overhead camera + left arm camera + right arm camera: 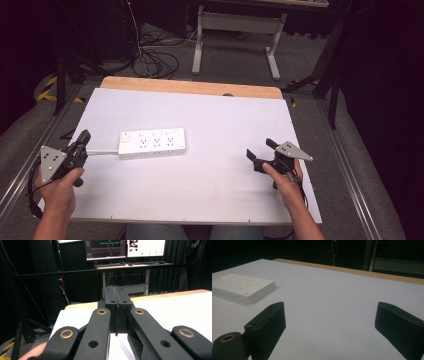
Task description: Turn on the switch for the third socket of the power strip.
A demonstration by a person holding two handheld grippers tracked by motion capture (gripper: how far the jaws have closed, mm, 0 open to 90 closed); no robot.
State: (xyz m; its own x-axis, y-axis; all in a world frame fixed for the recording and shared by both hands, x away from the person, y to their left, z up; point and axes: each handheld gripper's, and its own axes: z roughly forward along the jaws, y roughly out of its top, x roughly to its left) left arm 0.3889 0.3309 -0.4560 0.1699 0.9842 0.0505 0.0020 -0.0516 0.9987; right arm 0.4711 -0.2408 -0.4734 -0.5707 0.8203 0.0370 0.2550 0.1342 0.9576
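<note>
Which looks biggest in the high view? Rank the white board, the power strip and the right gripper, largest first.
1. White board, by far.
2. Power strip.
3. Right gripper, jaws apart, though it looks close to the strip in spread and sits nearer the camera, so these two are unsure.

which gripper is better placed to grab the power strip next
Probably the left gripper: it sits just beside the power strip at its cord end, though its jaws are shut. The right gripper is open but farther away.

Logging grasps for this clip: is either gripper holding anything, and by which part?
Nothing is held. The left gripper is shut on nothing; the right gripper is open, clear of the power strip.
</note>
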